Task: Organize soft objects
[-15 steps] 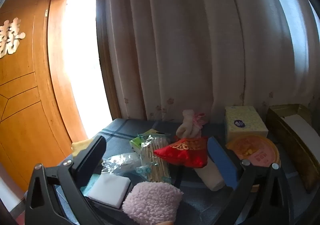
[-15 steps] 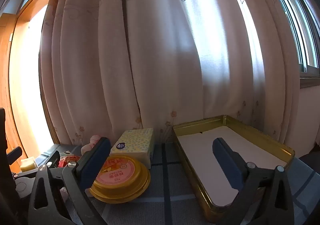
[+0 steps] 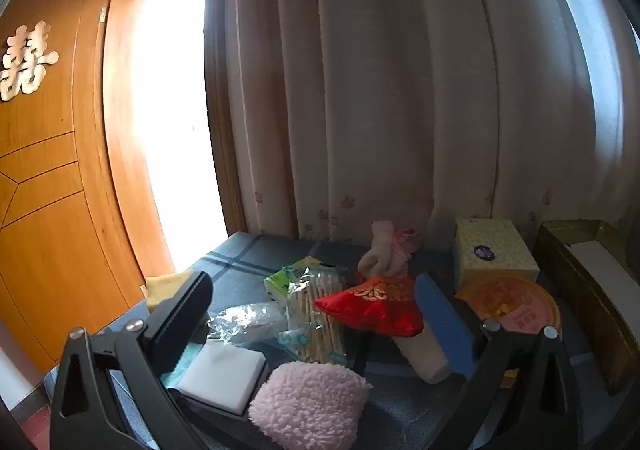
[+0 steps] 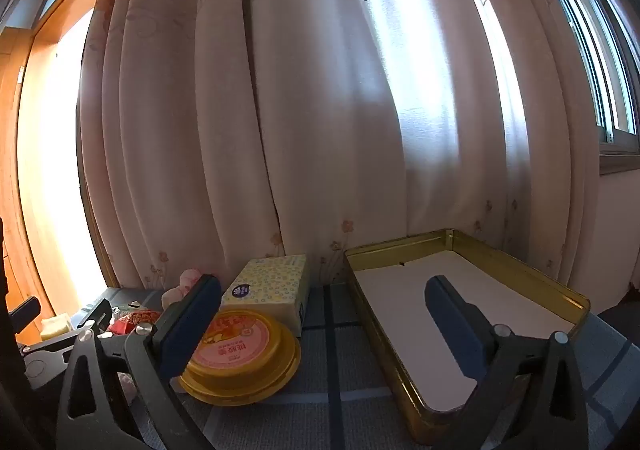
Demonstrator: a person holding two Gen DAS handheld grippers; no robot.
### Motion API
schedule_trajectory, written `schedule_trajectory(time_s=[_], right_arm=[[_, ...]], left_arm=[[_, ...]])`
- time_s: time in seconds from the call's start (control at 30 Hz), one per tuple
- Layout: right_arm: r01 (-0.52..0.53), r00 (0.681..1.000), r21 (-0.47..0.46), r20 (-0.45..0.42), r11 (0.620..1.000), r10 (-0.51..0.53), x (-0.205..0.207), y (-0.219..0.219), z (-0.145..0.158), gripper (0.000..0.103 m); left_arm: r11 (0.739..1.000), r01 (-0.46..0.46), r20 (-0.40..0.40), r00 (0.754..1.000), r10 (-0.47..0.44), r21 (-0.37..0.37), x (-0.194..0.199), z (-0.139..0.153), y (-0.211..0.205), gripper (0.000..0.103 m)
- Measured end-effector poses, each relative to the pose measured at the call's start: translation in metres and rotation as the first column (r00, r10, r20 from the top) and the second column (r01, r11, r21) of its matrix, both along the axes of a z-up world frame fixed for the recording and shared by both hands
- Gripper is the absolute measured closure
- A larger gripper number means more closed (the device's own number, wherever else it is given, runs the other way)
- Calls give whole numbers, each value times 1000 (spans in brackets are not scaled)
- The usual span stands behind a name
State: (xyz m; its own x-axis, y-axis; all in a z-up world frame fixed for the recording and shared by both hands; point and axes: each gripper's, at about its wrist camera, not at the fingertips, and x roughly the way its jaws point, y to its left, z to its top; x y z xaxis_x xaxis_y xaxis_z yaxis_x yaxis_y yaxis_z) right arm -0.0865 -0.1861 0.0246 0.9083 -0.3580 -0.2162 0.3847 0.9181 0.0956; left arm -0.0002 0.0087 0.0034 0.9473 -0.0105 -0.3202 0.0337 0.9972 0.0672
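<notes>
A gold tin tray is seen at about 3 o'clock on the table; only a white sheet is held in it, lying flat on its floor. From the left wrist view the tray is cut off at the right edge. A round yellow tub with a pink lid is set just in front of a yellow tissue box; what is inside either cannot be told.

The soft things are gathered at the left end of the table: a pink fluffy cloth at 6 o'clock, a white sponge block touching it at 9 o'clock, a red embroidered pouch lying over a white roll, and a pale sock bundle behind at 12 o'clock. A clear bag of wooden sticks, a crinkled plastic wrapper and a green packet are heaped together. A yellow sponge is half hidden behind the left finger.

The jaws of the left gripper are spread wide over the heap, with nothing pinched. The jaws of the right gripper are likewise spread wide and empty, one finger seen before the tub, the other before the tray.
</notes>
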Motion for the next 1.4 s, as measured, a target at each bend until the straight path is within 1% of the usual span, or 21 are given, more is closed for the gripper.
schedule_trajectory(time_s=[0.3,1.4], right_arm=[[1,1000,4,1,1000,-1,-2,2,-4,0],[-1,1000,5,3,1000,1,-3,-1,-5,0]], left_arm=[[1000,-5,5,1000,5,-6,0,-2,-1,1],[1000,5,1,1000,-5,-9,0,-2,-5,1]])
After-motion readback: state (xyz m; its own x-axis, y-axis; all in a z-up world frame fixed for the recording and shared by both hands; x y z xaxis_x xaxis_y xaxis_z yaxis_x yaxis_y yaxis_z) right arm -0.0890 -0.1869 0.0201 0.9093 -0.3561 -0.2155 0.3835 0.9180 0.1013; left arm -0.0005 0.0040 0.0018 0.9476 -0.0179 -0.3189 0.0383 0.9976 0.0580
